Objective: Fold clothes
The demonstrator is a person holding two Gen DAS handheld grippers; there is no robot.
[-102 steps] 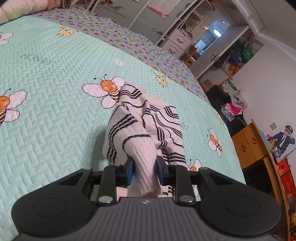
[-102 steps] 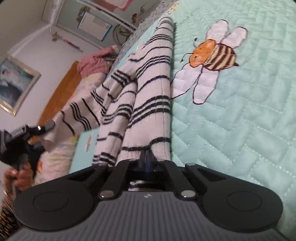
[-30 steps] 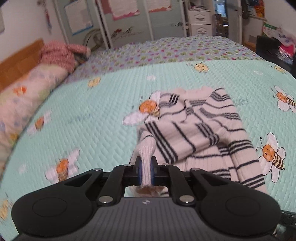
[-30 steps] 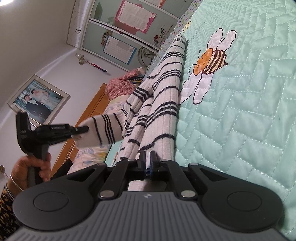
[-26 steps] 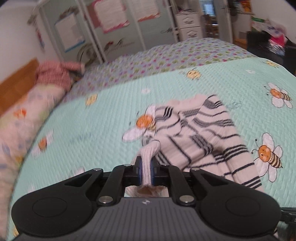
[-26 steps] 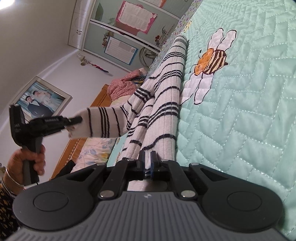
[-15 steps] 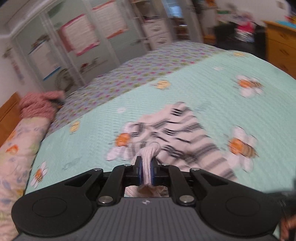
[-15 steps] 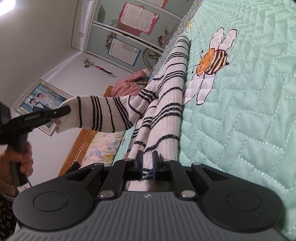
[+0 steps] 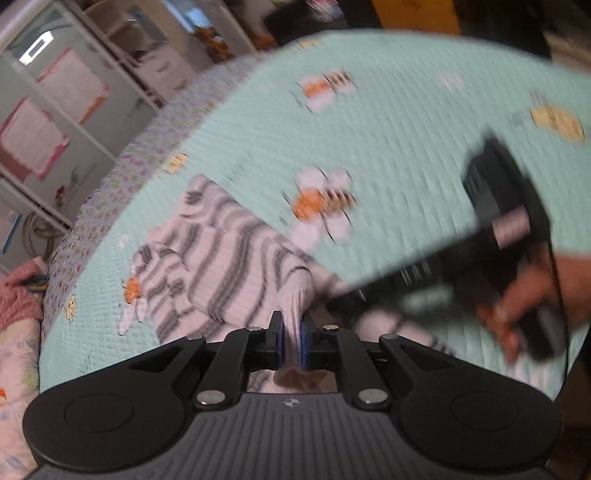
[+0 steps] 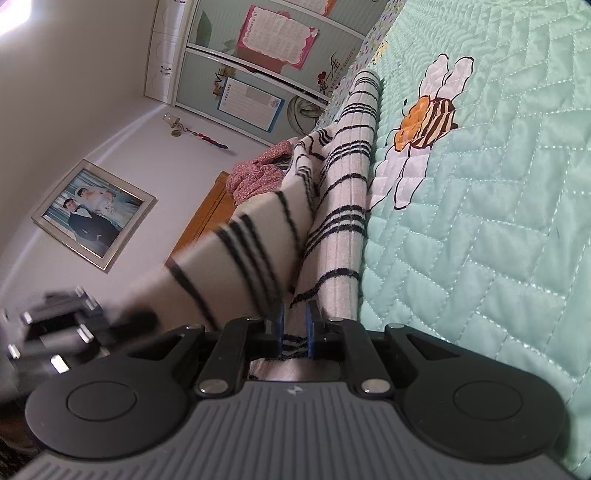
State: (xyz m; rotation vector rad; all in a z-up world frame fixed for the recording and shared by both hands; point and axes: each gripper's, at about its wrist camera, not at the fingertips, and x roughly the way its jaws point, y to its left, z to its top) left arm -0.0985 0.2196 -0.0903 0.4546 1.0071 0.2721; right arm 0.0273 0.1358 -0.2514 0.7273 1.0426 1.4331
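A white sweater with black stripes (image 9: 229,254) lies on the mint bee-print quilt (image 9: 388,122). My left gripper (image 9: 291,332) is shut on the sweater's sleeve cuff and holds it up over the body of the sweater. In the right wrist view the sweater (image 10: 347,192) runs away along the bed, with the lifted sleeve (image 10: 240,258) crossing in front. My right gripper (image 10: 293,325) is shut on the sweater's lower edge, low on the quilt (image 10: 498,221). The right gripper and hand show blurred in the left wrist view (image 9: 509,240).
A pink garment (image 10: 255,173) lies by the wooden headboard (image 10: 207,214). Wardrobe doors with posters (image 10: 273,33) stand beyond the bed. A framed photo (image 10: 92,214) hangs on the wall. The left gripper's body (image 10: 55,325) shows blurred at the left.
My left gripper has swung the sleeve across and down toward my right gripper. The right gripper's jaws have parted slightly around the lower edge; it has stayed in place.
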